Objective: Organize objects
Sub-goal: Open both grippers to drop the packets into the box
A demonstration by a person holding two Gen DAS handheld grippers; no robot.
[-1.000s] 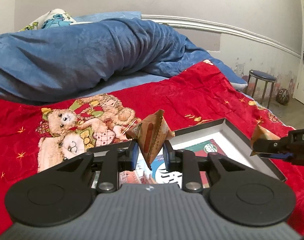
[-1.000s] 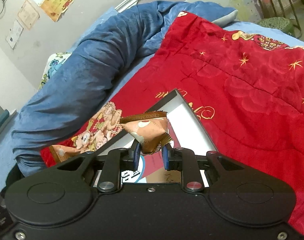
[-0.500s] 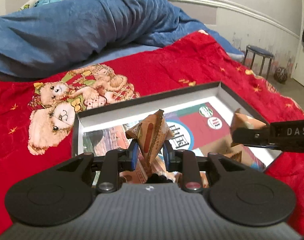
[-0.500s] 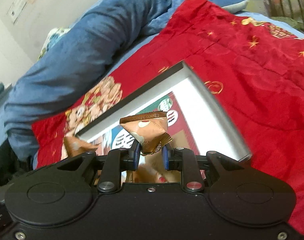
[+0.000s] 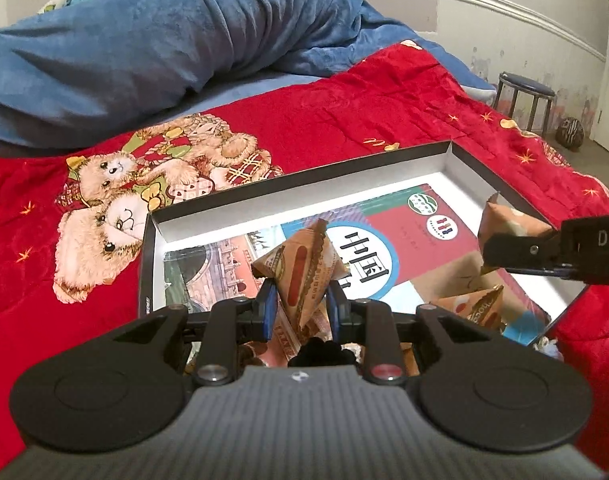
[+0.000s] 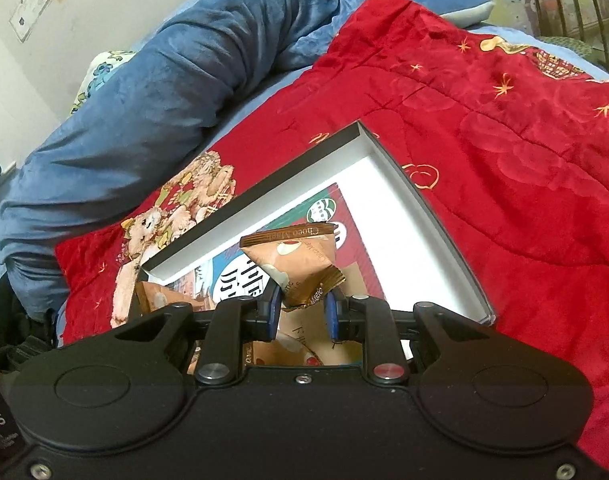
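Note:
My left gripper (image 5: 300, 307) is shut on a brown pyramid-shaped snack packet (image 5: 302, 266) and holds it above the open black box (image 5: 264, 188). My right gripper (image 6: 302, 310) is shut on another brown snack packet (image 6: 294, 266), also above the box (image 6: 440, 232). The right gripper shows in the left wrist view (image 5: 520, 254) at the right with its packet (image 5: 504, 222). More brown packets (image 5: 474, 306) lie inside the box on its printed floor.
The box rests on a red blanket (image 5: 364, 112) with a teddy bear print (image 5: 144, 184). A rolled blue duvet (image 5: 164, 40) lies behind it. A stool (image 5: 524, 96) stands on the floor at the right, past the bed's edge.
Both grippers have moved forward and over the box with their packets. The box interior and the packets inside it have come into view.

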